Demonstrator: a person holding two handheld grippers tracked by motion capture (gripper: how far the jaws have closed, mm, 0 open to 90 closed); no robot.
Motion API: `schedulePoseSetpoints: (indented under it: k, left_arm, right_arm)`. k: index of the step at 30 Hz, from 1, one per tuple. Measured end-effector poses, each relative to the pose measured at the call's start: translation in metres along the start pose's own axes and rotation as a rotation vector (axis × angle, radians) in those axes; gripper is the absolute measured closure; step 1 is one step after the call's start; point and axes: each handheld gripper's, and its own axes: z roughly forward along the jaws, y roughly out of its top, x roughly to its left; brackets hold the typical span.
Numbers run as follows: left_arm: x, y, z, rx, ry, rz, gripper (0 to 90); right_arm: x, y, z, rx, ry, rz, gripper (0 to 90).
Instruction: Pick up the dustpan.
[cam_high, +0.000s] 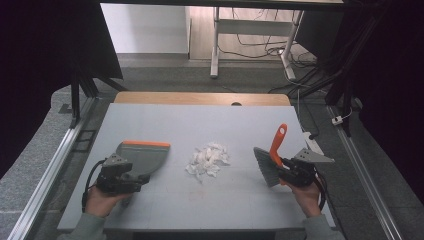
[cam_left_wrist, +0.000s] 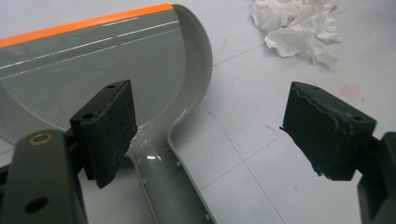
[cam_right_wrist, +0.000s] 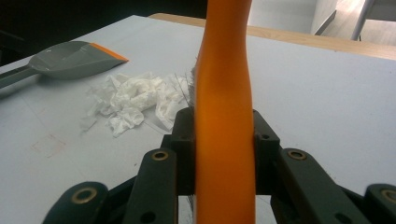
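Though L fingers (cam_left_wrist: 107, 133) wide — dustpan (cam_left_wrist: 107, 74) handle between.

- Dustpan (cam_high: 142, 159): grey body and grey handle, with an orange strip along the front lip; two thin pale lines run across the pan surface parallel to that strip.
- Brush (cam_high: 272, 156): orange handle, grey bristles.
- Crumpled paper (cam_high: 207, 160): white.
- Table (cam_high: 165, 125): pale grey top marked with a faint grid of thin lines and a few small red marks; light wood edge at the far side.
- Left gripper (cam_left_wrist: 215, 137): black jaws, dark grey arms, brass-coloured rivet.
- Right gripper (cam_right_wrist: 224, 140): black jaws, dark arms, brass-coloured rivets.
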Motion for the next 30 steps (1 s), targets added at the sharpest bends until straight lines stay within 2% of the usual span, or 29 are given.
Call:
schedulePoseSetpoints:
  k: [10, 13, 16, 20, 26, 30]
  left_arm:
    - [-0.004, 0.005, -0.009, -0.003, -0.005, 0.015, 18.6]
    - [-0.006, 0.008, -0.013, 0.010, -0.010, 0.026, 18.5]
    - [-0.005, 0.009, -0.020, 0.054, 0.018, 0.032, 18.5]
    - [-0.002, 0.011, -0.031, 0.075, 0.042, 0.032, 18.4]
    - [0.002, 0.013, -0.044, 0.083, 0.061, 0.012, 17.7]
    - [0.007, 0.014, -0.050, 0.091, 0.068, -0.024, 17.3]
  right_arm:
    - [0.000, 0.000, 0.000, 0.004, -0.011, -0.006, 69.8]
    - [0.000, 0.000, 0.000, 0.005, -0.012, -0.007, 69.8]
    - [0.000, 0.000, -0.001, 0.006, -0.013, -0.012, 69.8]
    - [-0.001, 0.000, -0.001, 0.007, -0.017, -0.013, 69.8]
    - [0.000, 0.000, -0.002, 0.007, -0.022, -0.009, 69.8]
    - [-0.001, 0.000, -0.002, 0.007, -0.022, -0.008, 69.8]
